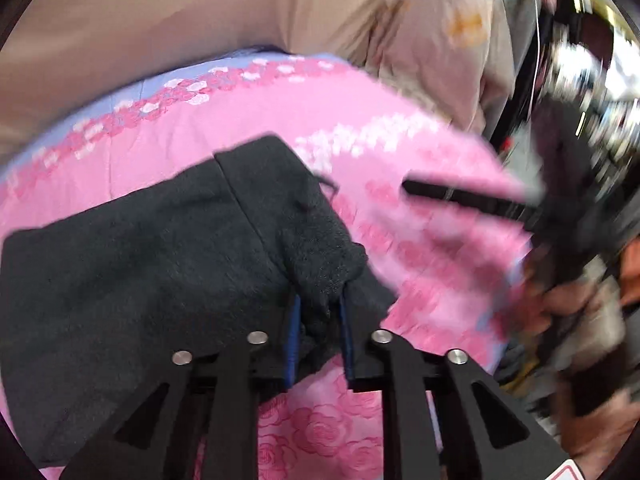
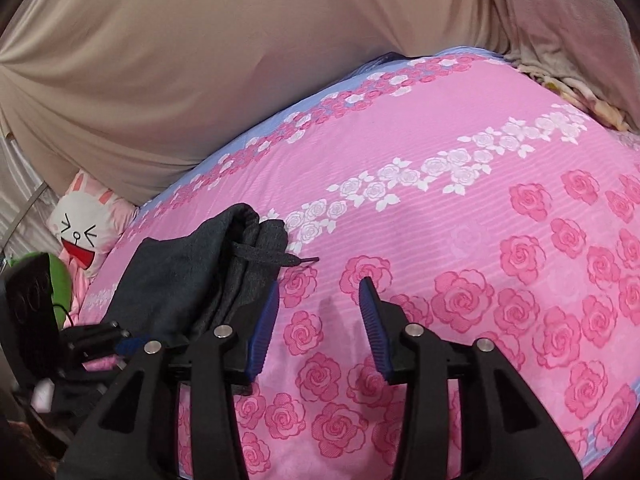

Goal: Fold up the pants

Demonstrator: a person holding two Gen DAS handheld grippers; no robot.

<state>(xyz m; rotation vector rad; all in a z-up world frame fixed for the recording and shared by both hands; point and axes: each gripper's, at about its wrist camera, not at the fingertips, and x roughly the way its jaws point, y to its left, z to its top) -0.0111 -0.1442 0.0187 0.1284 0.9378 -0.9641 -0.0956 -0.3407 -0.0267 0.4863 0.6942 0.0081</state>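
Observation:
Dark grey pants [image 1: 140, 260] lie bunched on a pink rose-patterned bedsheet [image 1: 400, 152]. In the left wrist view my left gripper [image 1: 320, 304] is shut on a thick fold of the pants, with fabric pinched between the blue pads. The right wrist view shows the pants [image 2: 188, 272] at the left, their drawstring [image 2: 280, 258] trailing onto the bedsheet [image 2: 480, 240]. My right gripper [image 2: 320, 284] hovers open over bare sheet just right of the pants, nothing between its fingers. Its black finger [image 1: 460, 196] shows blurred in the left wrist view.
A beige cloth [image 2: 240, 60] hangs behind the bed. A white rabbit plush [image 2: 84, 228] and a green item [image 2: 60, 276] sit at the left edge. A pale floral blanket [image 2: 560, 40] lies at the back right. A person's hand [image 1: 560, 304] shows at the right.

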